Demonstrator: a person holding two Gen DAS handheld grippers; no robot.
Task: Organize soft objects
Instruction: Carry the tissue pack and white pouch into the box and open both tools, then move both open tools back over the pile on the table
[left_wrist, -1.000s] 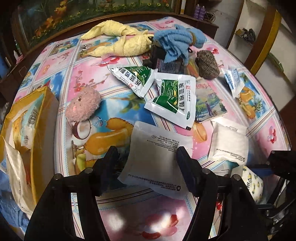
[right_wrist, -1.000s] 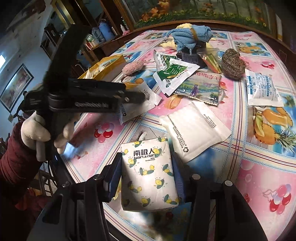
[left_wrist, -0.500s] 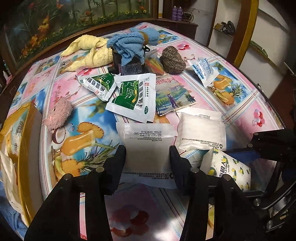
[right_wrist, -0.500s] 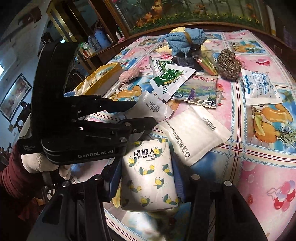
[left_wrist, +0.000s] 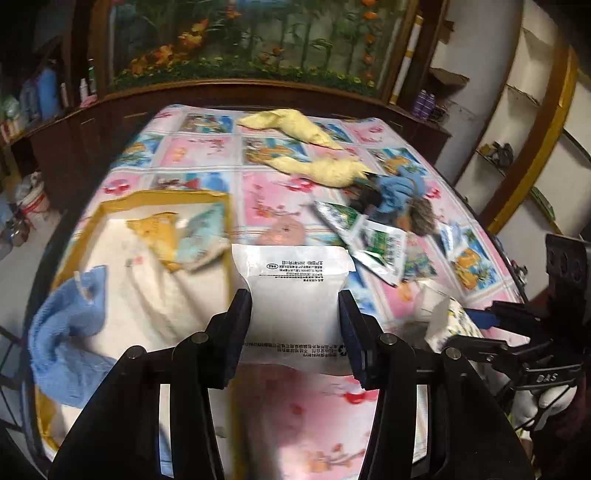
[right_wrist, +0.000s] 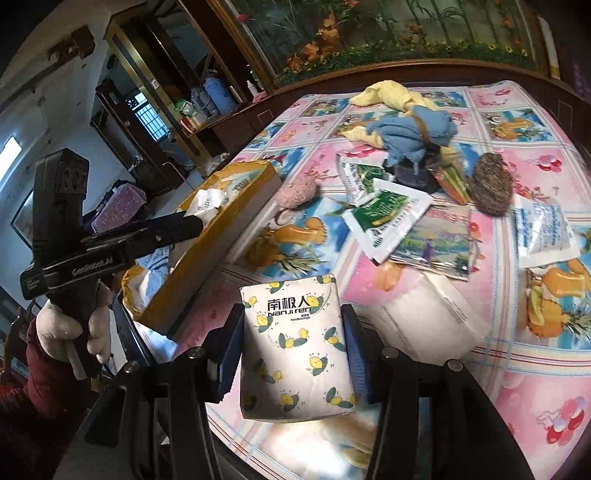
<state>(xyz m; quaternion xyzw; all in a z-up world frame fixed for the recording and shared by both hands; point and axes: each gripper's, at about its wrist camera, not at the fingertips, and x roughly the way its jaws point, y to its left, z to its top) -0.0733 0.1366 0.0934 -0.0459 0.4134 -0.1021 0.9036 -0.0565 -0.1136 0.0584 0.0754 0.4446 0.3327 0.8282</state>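
Pinching a white soft pack (left_wrist: 295, 295) by its side edges, long axis pointing forward, the left tongs (left_wrist: 294, 328) hold it lifted beside the open yellow box (left_wrist: 147, 206), which lies to their left, while the right tongs (right_wrist: 291, 339) clamp a lemon-print tissue pack (right_wrist: 295, 347) above the surface (right_wrist: 535, 387).

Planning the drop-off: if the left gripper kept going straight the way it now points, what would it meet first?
Likely the yellow-rimmed box: the left gripper, shut on the white pack, points over its right edge, near the pink plush ball. Blur leaves depth unclear.
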